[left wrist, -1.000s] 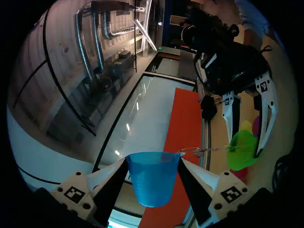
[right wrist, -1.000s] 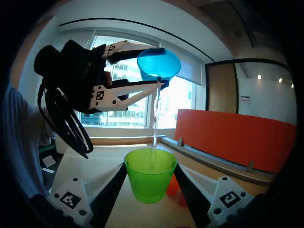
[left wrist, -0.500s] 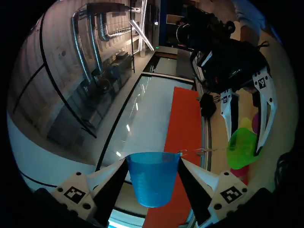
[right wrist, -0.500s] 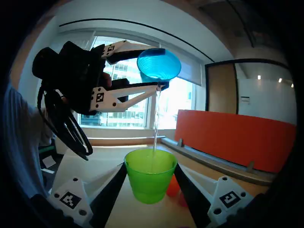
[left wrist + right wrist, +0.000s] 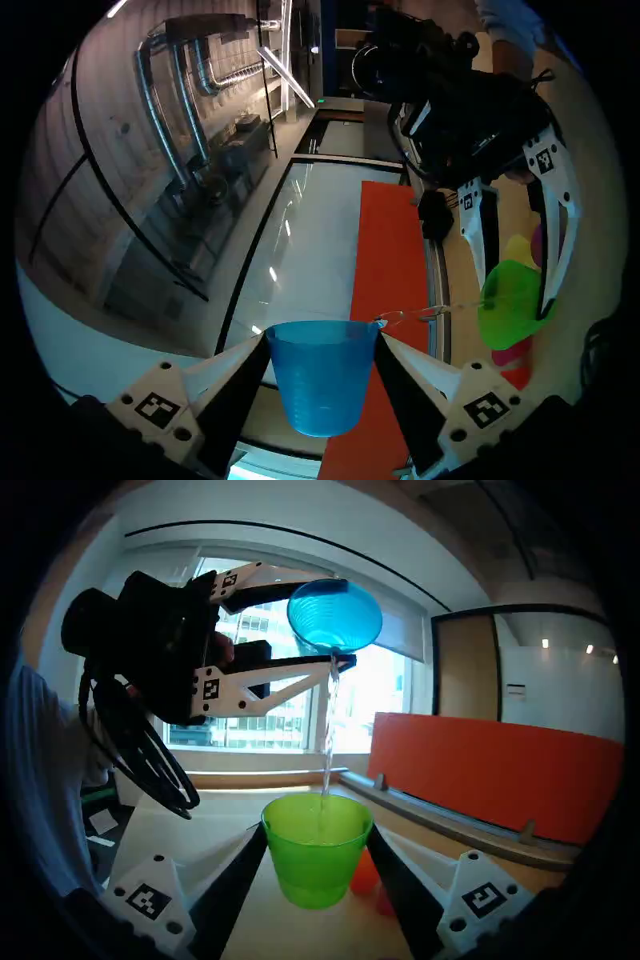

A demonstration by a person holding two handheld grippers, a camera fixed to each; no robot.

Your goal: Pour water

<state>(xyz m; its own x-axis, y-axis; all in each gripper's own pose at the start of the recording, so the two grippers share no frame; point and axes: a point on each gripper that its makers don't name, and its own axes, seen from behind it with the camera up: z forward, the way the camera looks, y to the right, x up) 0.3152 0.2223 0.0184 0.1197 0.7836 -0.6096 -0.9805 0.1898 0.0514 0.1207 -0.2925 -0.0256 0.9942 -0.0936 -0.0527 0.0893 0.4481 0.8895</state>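
**Mid-pour: blue cup tipped over green cup**

Left gripper view: my left gripper (image 5: 322, 352) pinches the blue cup (image 5: 322, 384), one finger pressed on each side of it. The cup is tipped well over, and a thin stream (image 5: 416, 314) leaves its lip toward the green cup (image 5: 512, 308). That cup sits between the fingers of my right gripper (image 5: 516, 304), farther off. An orange panel (image 5: 384, 264) lies behind the stream.

Right gripper view: my right gripper (image 5: 318, 840) pinches the green cup (image 5: 318, 864) upright, above the table (image 5: 200, 824). The left gripper (image 5: 340, 620) holds the blue cup (image 5: 334, 616) high above it, mouth turned toward me. The stream (image 5: 328, 728) falls a long way and lands inside the green rim, near the middle. I cannot tell how full the green cup is.

The risks, as I judge them:
- The long drop leaves little margin, so a small drift of either hand could put water on the table.
- A steeper tilt could send the stream past the far rim.
- As the flow thins, water may dribble down the blue cup's wall and miss the cup below.
- Both cups are smooth and tapered, so a looser pinch could let one slip.
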